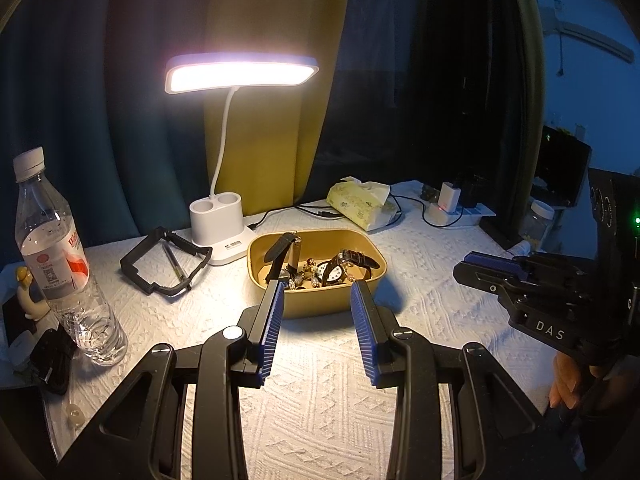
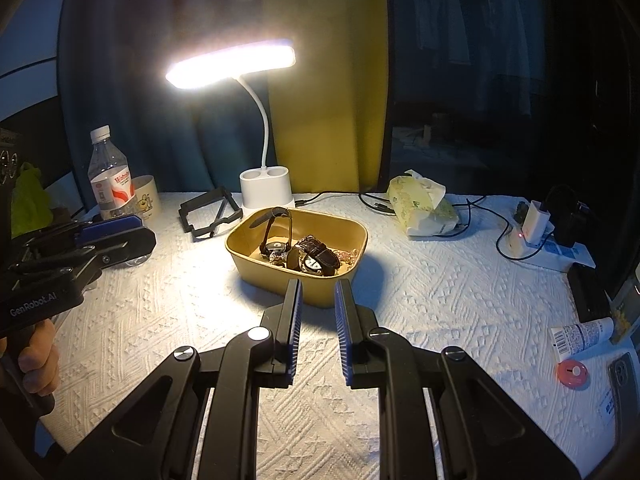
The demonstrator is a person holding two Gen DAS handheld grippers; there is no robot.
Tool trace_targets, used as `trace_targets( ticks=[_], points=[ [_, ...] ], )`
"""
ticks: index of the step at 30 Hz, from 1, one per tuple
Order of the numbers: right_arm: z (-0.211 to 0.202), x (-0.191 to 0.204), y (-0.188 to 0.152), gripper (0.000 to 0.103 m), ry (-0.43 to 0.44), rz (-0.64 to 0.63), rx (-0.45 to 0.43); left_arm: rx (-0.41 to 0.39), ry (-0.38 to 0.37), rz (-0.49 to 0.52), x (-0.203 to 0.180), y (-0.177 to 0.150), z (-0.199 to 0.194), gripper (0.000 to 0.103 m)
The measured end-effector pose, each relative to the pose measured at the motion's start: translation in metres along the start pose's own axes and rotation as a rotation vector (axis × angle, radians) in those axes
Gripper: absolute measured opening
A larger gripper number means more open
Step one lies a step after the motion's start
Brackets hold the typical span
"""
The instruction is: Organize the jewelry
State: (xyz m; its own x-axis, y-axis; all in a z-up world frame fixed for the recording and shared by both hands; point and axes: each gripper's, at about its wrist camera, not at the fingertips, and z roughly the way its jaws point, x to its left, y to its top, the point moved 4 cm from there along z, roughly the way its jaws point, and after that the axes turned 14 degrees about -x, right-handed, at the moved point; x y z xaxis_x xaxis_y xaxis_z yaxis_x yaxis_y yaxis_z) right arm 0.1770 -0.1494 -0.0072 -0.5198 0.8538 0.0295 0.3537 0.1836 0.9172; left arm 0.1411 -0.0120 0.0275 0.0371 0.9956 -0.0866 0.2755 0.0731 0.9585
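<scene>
A lit white desk lamp [image 1: 218, 232] stands at the back of the counter [image 1: 320, 400], which is covered in a white textured cloth. A clear water bottle [image 1: 60, 264] stands at the left, a black frame [image 1: 164, 260] with a pen [image 1: 174, 260] lying inside it nearby. A yellow tissue pack [image 2: 424, 208] lies by black cables [image 2: 376, 202] and a white power strip [image 2: 520, 242].

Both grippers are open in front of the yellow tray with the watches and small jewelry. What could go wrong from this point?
1. In the shallow yellow plastic tray, the brown leather-strap watch lies over the beaded pieces, so lifting one may drag others out.
2. The black-strap watch leans on the rim and could tip out if bumped.
3. The left gripper and right gripper approach the same tray and may collide.
</scene>
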Motion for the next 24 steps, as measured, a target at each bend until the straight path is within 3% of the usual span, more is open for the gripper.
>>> trace_targets(
  ticks=[24],
  points=[
    [-0.0006, 0.0001, -0.0003, 0.016, -0.001, 0.002, -0.001, -0.001, 0.003, 0.003, 0.0026, 0.0028, -0.0018, 0.037]
  ],
)
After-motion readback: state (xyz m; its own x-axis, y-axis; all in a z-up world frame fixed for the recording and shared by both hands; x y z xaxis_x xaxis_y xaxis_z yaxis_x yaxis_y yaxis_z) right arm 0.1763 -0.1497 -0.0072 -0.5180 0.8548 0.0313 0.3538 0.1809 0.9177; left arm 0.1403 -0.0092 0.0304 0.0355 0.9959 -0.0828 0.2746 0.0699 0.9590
